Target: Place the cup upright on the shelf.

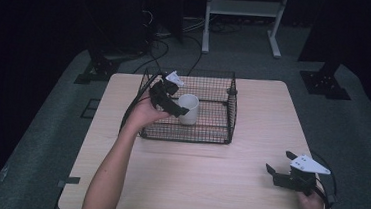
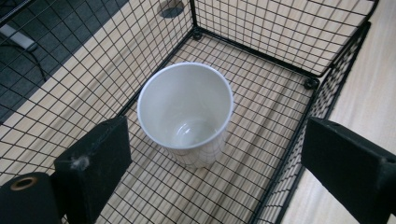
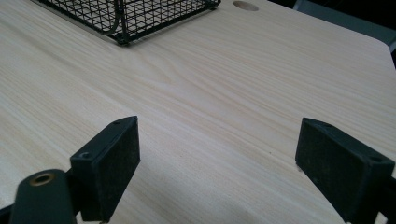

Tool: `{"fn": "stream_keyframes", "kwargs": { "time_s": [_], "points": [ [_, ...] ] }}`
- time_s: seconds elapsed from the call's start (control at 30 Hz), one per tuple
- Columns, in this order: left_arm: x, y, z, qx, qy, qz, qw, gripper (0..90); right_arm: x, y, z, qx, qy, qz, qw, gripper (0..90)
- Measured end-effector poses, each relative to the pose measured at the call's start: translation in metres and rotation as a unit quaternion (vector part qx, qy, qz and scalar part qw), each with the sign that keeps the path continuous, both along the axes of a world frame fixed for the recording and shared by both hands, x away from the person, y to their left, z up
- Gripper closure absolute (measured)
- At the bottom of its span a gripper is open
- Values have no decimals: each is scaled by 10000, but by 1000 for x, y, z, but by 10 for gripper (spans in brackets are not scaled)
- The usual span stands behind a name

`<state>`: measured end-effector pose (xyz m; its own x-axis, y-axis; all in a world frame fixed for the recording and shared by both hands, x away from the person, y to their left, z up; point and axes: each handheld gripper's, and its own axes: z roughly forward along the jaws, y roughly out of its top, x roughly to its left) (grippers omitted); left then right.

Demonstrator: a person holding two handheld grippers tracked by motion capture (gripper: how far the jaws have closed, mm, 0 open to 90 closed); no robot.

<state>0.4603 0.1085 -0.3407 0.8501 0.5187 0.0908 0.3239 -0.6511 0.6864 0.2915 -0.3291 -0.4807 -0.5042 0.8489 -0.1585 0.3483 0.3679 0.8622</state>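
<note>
A white cup (image 1: pixel 188 108) stands upright and empty on the floor of a black wire basket (image 1: pixel 231 108) at the back middle of the wooden table (image 1: pixel 208 176). A hand holds my left gripper (image 1: pixel 178 98) over the basket's left side, just beside the cup. In the left gripper view the cup (image 2: pixel 186 112) sits ahead of the wide-apart jaws of that gripper (image 2: pixel 215 163), untouched, inside the basket (image 2: pixel 261 51). My right gripper (image 1: pixel 280 162) rests low at the table's front right corner, open over bare wood (image 3: pixel 219 163), holding nothing.
The basket's near corner (image 3: pixel 126 16) lies far ahead of the right gripper. A round hole (image 3: pixel 245 5) marks the tabletop. Beyond the table, cables (image 1: pixel 153 47) and a white frame's legs (image 1: pixel 206 36) stand on the grey floor.
</note>
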Motion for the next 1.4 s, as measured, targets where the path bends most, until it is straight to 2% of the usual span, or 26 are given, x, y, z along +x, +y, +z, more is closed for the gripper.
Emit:
{"fn": "stream_keyframes", "kwargs": {
  "time_s": [0.17, 0.2, 0.27, 0.47, 0.8, 1.2, 1.3, 1.4],
  "points": [
    [-8, 1, 1, -46, -73, -44, 10000, 78, 0, 0, 0, 0, -1, -1, 10000, 131],
    [-12, 1, 1, -145, -93, -62, 9998, 78, 0, 0, 0, -4, -1, -1, 10000, 131],
    [-17, 1, 1, -207, -133, -116, 9996, 78, 0, 0, 0, -4, -2, -4, 10000, 131],
    [-22, 0, -1, -171, -84, -141, 9997, 78, 0, 0, 0, -13, -7, -5, 10000, 131],
    [-38, 1, -4, -145, -141, -198, 9996, 78, 0, 1, 0, -27, -12, 3, 10000, 131],
    [-63, 4, -5, -242, -248, -268, 9990, 77, 0, 1, 0, -28, -8, 6, 10000, 131],
    [-68, 5, -7, -309, -209, -287, 9989, 77, 0, 0, 0, -24, -4, -1, 10000, 131],
    [-73, 5, -8, -262, -261, -316, 9988, 78, 0, 1, 0, -29, -4, -4, 10000, 131]
  ]
}}
